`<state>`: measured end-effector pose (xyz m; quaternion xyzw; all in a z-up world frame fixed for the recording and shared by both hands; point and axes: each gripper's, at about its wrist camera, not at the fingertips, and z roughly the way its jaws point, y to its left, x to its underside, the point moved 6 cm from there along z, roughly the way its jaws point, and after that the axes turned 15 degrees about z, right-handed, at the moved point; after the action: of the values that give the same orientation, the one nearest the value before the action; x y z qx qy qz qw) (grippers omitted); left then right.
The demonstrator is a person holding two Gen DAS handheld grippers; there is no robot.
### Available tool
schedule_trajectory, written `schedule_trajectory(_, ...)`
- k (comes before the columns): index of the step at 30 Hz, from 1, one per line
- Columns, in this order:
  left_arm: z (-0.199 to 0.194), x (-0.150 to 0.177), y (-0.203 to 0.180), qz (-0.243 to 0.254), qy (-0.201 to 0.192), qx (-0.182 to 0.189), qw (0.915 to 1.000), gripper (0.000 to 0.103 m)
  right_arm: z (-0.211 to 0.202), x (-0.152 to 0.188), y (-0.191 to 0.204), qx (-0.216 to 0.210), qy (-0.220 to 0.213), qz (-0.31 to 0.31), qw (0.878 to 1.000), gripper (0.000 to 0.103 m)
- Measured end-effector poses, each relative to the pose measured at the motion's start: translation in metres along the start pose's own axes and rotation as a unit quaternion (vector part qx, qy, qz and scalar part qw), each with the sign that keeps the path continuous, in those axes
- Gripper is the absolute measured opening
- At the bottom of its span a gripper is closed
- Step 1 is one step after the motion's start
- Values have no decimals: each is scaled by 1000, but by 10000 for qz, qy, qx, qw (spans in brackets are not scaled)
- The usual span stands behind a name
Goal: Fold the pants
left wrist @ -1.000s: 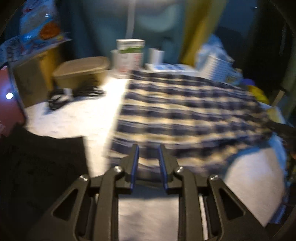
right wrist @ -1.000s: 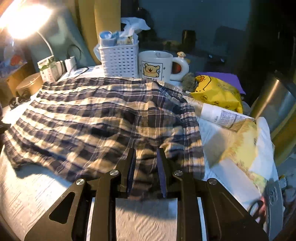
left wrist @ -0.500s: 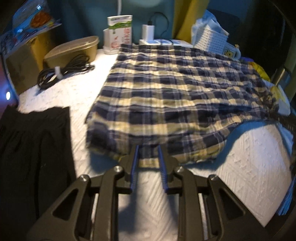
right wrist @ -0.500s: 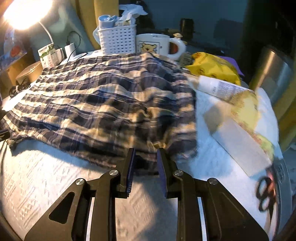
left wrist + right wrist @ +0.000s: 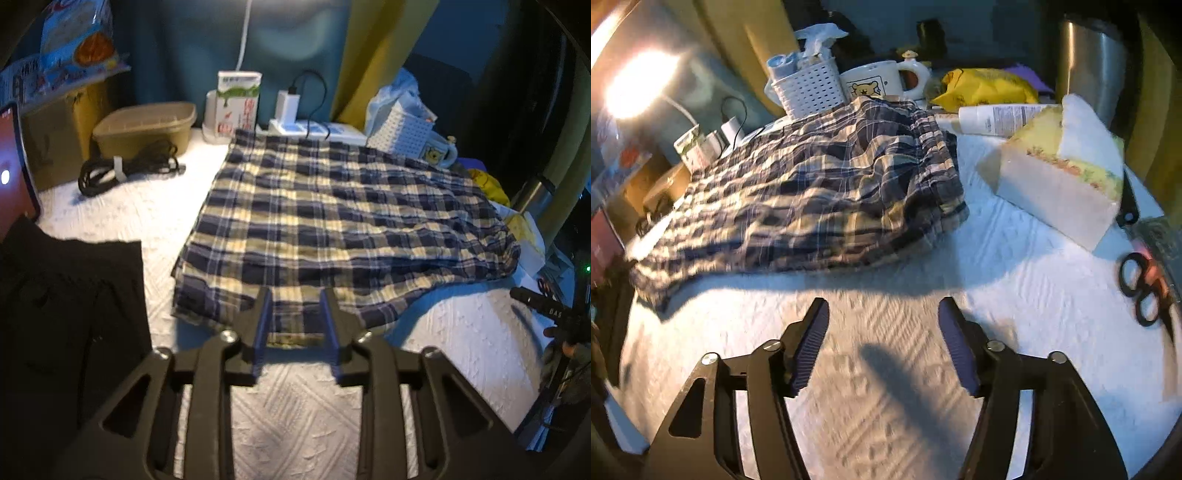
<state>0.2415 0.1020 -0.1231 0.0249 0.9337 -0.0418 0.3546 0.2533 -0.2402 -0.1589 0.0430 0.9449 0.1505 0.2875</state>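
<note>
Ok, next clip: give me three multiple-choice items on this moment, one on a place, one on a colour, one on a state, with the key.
1. Where does the coiled black cable lie?
A. on the plaid pants
B. on the white cover, in front of the tan tub
C. inside the white basket

2. What colours are the plaid pants?
A. navy and cream
B. red and green
C. solid grey

3. How does the right claw stand?
A. shut on the pants
B. shut on the scissors
C. open, with nothing between its fingers

Key:
1 B: the cable rests on the white cover just before the tan tub.
2 A: the checks are dark blue and pale yellow-cream.
3 C: its fingers are wide apart over bare cover, short of the pants' edge.
</note>
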Motion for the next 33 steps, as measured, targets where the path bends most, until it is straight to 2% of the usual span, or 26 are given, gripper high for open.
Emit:
schedule_trajectory(5, 5, 0, 11, -179, 26, -60, 9998, 46, 17, -27, 1, -291, -84, 454, 9985, 74)
schedule_trajectory(10, 7, -7, 21, -189, -9, -217, 9996, 54, 34, -51, 1, -422, -210, 848, 9953, 74)
schedule_trajectory(12, 10, -10, 25, -195, -18, -270, 9994, 61, 41, -61, 0, -513, -267, 997, 9933, 74)
schedule_trajectory(17, 19, -15, 31, -224, 50, -338, 9992, 64, 55, -81, 0, -795, -292, 1303, 9878, 73)
schedule_trajectory(19, 22, -18, 32, -189, 103, -382, 9990, 64, 64, -86, 1, -1021, -179, 1482, 9835, 57)
schedule_trajectory(21, 23, -21, 33, -181, 155, -463, 9986, 64, 73, -88, 0, -1230, -67, 1754, 9768, 20)
schedule_trajectory(24, 24, -26, 33, -141, 161, -512, 9985, 64, 76, -90, -1, -1417, -64, 1887, 9717, 12)
schedule_trajectory(28, 18, -31, 34, -89, 62, -787, 9968, 64, 56, -103, -3, -1635, -302, 1832, 9689, 9)
schedule_trajectory(33, 11, -33, 33, 184, -132, -967, 9951, 64, 24, -124, 9, -1518, -720, 1353, 9765, 9)
